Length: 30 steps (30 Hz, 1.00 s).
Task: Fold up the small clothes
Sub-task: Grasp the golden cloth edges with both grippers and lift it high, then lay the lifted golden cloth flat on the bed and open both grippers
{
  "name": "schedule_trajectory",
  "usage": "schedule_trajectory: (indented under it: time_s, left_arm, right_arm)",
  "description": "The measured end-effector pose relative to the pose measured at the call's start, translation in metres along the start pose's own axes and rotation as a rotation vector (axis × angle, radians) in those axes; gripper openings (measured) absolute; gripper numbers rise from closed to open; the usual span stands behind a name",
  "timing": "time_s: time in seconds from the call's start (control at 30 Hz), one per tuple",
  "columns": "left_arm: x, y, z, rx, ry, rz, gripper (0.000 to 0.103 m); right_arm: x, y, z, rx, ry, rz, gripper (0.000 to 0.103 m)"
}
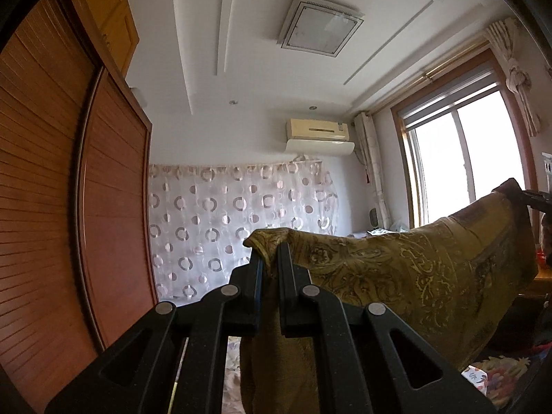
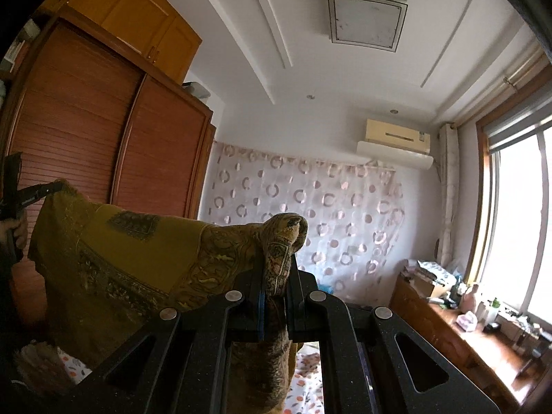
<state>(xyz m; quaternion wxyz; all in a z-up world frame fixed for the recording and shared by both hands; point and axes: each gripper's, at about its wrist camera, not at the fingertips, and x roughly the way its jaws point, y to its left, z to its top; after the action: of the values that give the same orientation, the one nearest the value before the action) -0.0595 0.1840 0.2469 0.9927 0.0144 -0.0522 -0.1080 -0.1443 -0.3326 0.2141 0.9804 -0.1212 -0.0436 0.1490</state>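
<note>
A mustard-yellow patterned cloth [image 1: 396, 276] hangs stretched in the air between both grippers. My left gripper [image 1: 270, 258] is shut on one bunched corner of it, with fabric poking out above the fingertips and hanging below the jaws. In the right wrist view the same cloth [image 2: 131, 252] spreads to the left, and my right gripper [image 2: 279, 269] is shut on its other corner. The right gripper's tip [image 1: 534, 200] shows at the far right edge of the left wrist view, and the left gripper's tip [image 2: 34, 195] at the left edge of the right wrist view, with a hand [image 2: 15, 231] on its handle.
A wooden wardrobe [image 1: 69, 189] stands close on the left. A sheer circle-patterned curtain [image 2: 310, 214] covers the far wall under an air conditioner [image 2: 396, 141]. A cluttered wooden desk [image 2: 448, 317] runs under the window [image 2: 517, 224]. A floral bedsheet [image 2: 307, 379] lies below.
</note>
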Motion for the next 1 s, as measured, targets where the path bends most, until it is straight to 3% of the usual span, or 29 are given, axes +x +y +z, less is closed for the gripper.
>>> schedule_trajectory:
  time_s: [0.27,0.5,0.57,0.63,0.7,0.73,0.77,0.9,1.0]
  left_arm:
    - [0.058,-0.007,-0.030,0.001,0.110,0.022,0.008]
    - [0.169,-0.016,-0.110,0.024,0.314,0.056,0.008]
    - [0.207,-0.013,-0.144,0.024,0.386,0.074,0.017]
    - [0.253,0.000,-0.185,0.026,0.506,0.148,0.033]
    - [0.281,0.015,-0.223,-0.022,0.609,0.136,0.037]
    - [0.287,0.020,-0.235,-0.037,0.641,0.139,0.039]
    - [0.290,0.026,-0.251,-0.058,0.673,0.150,0.040]
    - [0.271,0.031,-0.285,-0.096,0.721,0.135,0.041]
    - [0.254,0.032,-0.292,-0.109,0.726,0.114,0.059]
  right_arm:
    - [0.067,-0.007,-0.016,-0.019,0.123,-0.017,0.008]
    - [0.203,-0.012,-0.085,0.046,0.349,0.006,0.008]
    - [0.246,-0.006,-0.116,0.040,0.410,-0.032,0.009]
    - [0.288,0.000,-0.144,0.023,0.520,-0.142,0.026]
    - [0.326,0.002,-0.176,0.023,0.637,-0.201,0.039]
    - [0.335,0.003,-0.186,0.011,0.656,-0.230,0.049]
    - [0.343,0.004,-0.196,-0.002,0.684,-0.254,0.052]
    - [0.343,-0.001,-0.217,0.068,0.711,-0.229,0.052]
    - [0.341,-0.008,-0.216,0.091,0.716,-0.183,0.052]
